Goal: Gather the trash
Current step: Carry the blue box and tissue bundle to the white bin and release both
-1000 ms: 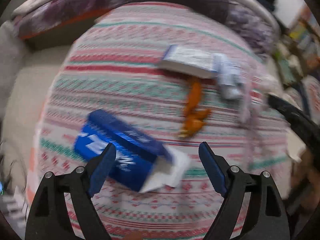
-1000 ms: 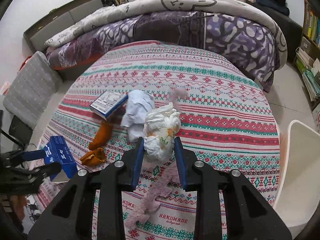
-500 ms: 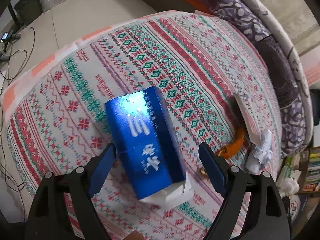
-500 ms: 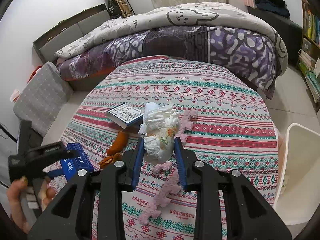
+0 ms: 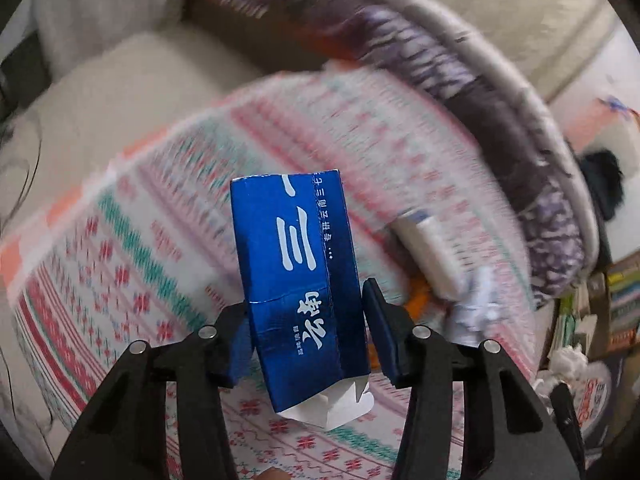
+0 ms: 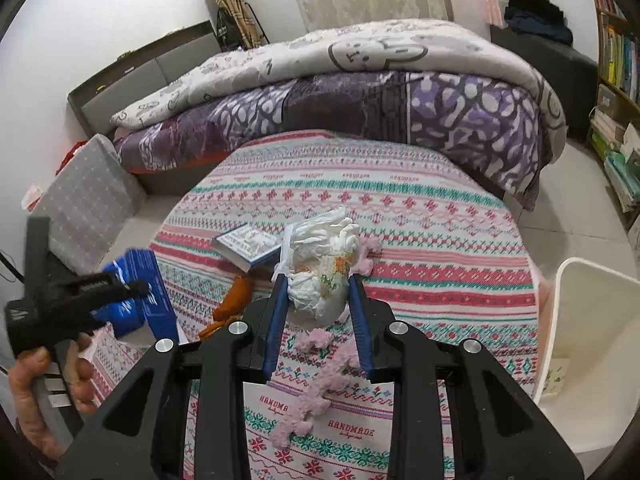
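Observation:
My left gripper (image 5: 308, 332) is shut on a blue carton (image 5: 298, 276) with white characters and holds it lifted above the patterned tablecloth (image 5: 132, 248). The carton (image 6: 140, 296) also shows in the right wrist view at the table's left edge, in the left gripper (image 6: 120, 290). My right gripper (image 6: 318, 300) is shut on a crumpled white wad (image 6: 324, 268) with coloured print, held above the tablecloth (image 6: 440, 248). An orange peel (image 6: 232, 304), a small white-and-blue box (image 6: 248, 246) and a pink fluffy strip (image 6: 320, 384) lie on the cloth.
A white bin (image 6: 592, 352) stands at the table's right edge. A bed with a purple and grey quilt (image 6: 360, 92) is behind the table. A grey cushion (image 6: 88, 200) lies at left. Bookshelves (image 6: 616, 92) are at far right. Crumpled white paper (image 5: 476, 304) lies by the box.
My left gripper has closed on the blue carton and lifted it off the cloth. My right gripper has risen a little with the white wad still in it.

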Available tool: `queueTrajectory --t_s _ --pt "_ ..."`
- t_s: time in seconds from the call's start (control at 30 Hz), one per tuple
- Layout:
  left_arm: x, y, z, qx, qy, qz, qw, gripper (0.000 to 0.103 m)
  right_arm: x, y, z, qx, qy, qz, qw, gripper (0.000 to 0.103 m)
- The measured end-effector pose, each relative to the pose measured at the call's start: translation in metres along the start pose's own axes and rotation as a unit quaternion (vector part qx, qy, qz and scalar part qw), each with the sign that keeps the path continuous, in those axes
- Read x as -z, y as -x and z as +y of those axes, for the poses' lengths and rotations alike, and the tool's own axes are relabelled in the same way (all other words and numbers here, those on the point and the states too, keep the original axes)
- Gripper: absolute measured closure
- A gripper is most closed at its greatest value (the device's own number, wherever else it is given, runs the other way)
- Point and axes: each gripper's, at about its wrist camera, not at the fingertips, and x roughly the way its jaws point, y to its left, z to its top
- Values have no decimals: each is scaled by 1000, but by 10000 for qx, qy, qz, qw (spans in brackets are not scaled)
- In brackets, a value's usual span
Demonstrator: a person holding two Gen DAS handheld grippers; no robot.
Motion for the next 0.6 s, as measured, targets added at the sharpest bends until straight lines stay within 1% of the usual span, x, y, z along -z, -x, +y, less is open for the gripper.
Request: queueTrajectory --t_s 0.07,0.13,0.2,0.3,0.47,0.6 --pt "0 15 -12 95 -221 -257 9994 54 -2 8 0 63 31 -167 9998 74" --pt "-1 27 -25 67 -471 -556 9973 54 -4 15 -2 100 39 -314 9995 74" --pt "6 46 -41 1 -766 -955 9925 54 -6 23 -4 137 43 -457 9989 74" --pt "11 57 -59 1 -995 -1323 9862 54 -9 35 -8 204 30 -655 9976 74" --pt "25 75 -89 13 -1281 -1853 9743 54 -9 49 -17 357 7 -847 9958 74" --pt "37 84 -109 30 -1456 -2103 9667 54 -9 59 -28 479 -42 -934 9945 74"
